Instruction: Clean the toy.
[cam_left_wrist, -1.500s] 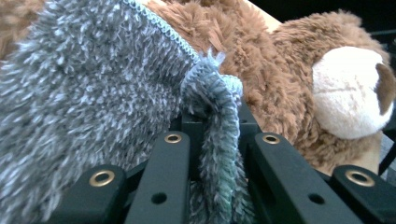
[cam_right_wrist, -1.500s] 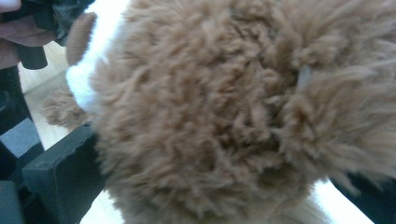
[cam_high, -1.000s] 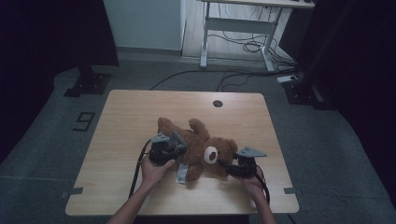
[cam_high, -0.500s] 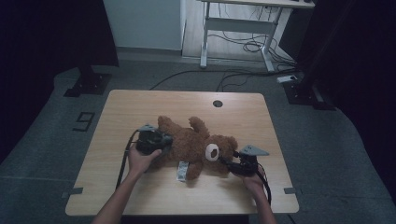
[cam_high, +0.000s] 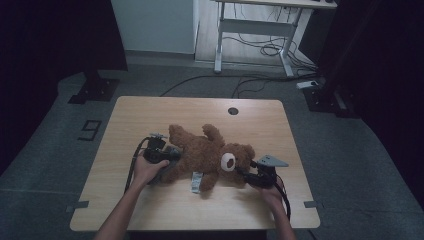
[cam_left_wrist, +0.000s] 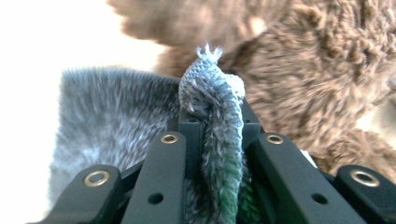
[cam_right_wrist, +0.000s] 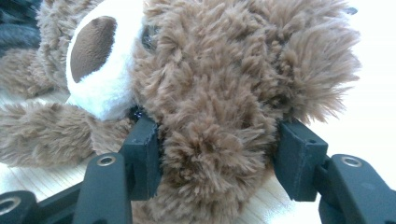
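Note:
A brown teddy bear (cam_high: 205, 155) lies on its back on the wooden table (cam_high: 150, 115), head to the right. My right gripper (cam_high: 242, 172) is at the head. In the right gripper view its jaws (cam_right_wrist: 217, 154) press into the fur on either side of the bear's head (cam_right_wrist: 210, 70). My left gripper (cam_high: 172, 155) is at the bear's lower body on the left. It (cam_left_wrist: 215, 121) is shut on the knitted grey-green edge (cam_left_wrist: 212, 93) of a fuzzy grey cloth (cam_left_wrist: 107, 112), with the bear's fur (cam_left_wrist: 317, 70) just behind.
A white tag (cam_high: 196, 181) hangs off the bear toward the front edge. A round cable hole (cam_high: 233, 110) sits near the table's far edge. Behind the table stands a desk frame (cam_high: 250, 30) with cables on the floor; dark stand bases (cam_high: 95, 90) flank it.
My left gripper has moved left, from over the bear's belly to beside its legs, with the grey cloth in it. The right gripper has stayed at the bear's head.

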